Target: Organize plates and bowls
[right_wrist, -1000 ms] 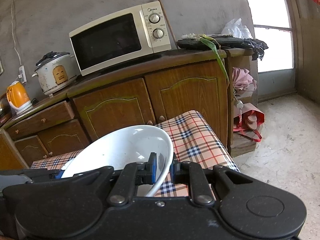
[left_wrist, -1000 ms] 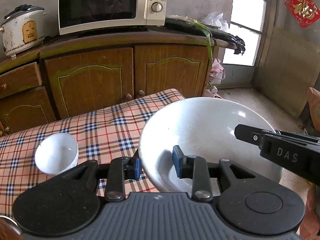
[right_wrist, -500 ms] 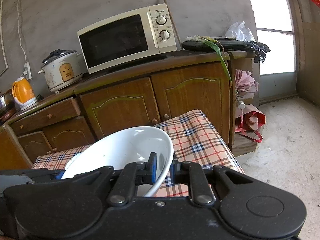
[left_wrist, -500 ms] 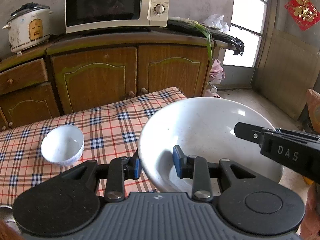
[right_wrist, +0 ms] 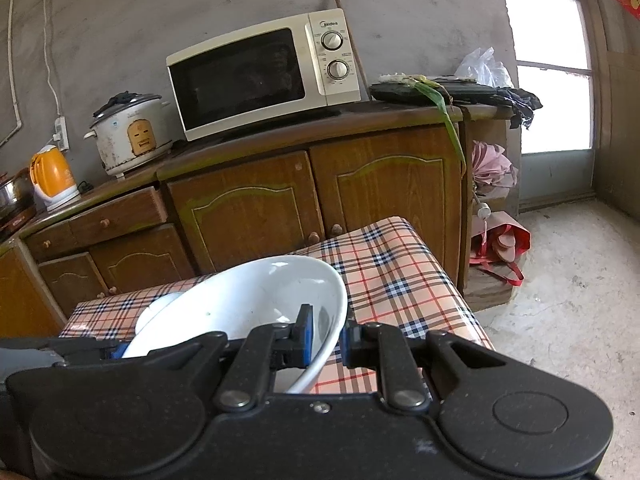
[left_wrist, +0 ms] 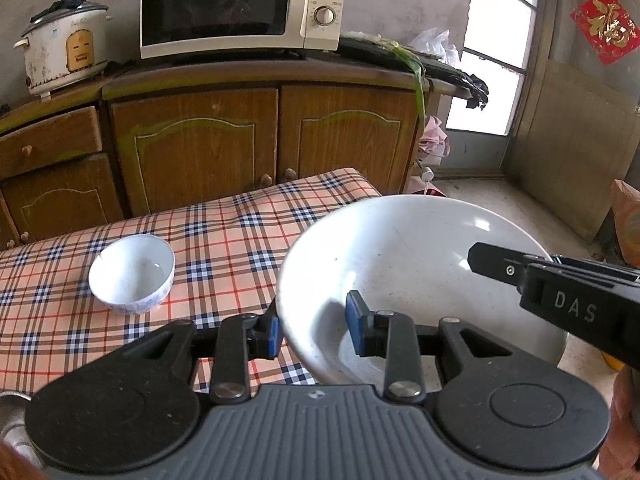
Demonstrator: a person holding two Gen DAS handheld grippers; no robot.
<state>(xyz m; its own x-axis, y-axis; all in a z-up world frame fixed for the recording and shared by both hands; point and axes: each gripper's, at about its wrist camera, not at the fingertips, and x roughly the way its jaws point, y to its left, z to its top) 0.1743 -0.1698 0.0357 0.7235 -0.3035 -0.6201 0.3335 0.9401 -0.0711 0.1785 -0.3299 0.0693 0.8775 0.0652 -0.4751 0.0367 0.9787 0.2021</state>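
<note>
A large white bowl (left_wrist: 400,248) hangs above the right end of the checked table (left_wrist: 224,236), gripped from two sides. My left gripper (left_wrist: 316,332) is shut on its near left rim, one blue pad outside and one inside. My right gripper (right_wrist: 326,340) is shut on the opposite rim of the large white bowl (right_wrist: 248,300); in the left wrist view the right gripper (left_wrist: 484,260) reaches in from the right. A small white bowl (left_wrist: 132,274) with a blue pattern stands upright on the cloth to the left. In the right wrist view the small bowl (right_wrist: 154,312) peeks out behind the big one.
Behind the table (right_wrist: 400,280) runs a wooden cabinet (left_wrist: 260,136) carrying a microwave (left_wrist: 240,4) and a rice cooker (left_wrist: 64,56); an orange kettle (right_wrist: 54,176) stands further left. Concrete floor (right_wrist: 560,300) lies right of the table edge. A metal rim (left_wrist: 10,404) shows at bottom left.
Both grippers have carried the large bowl leftward along the table, so the small bowl now sits closer to it in view. Both grips look unchanged.
</note>
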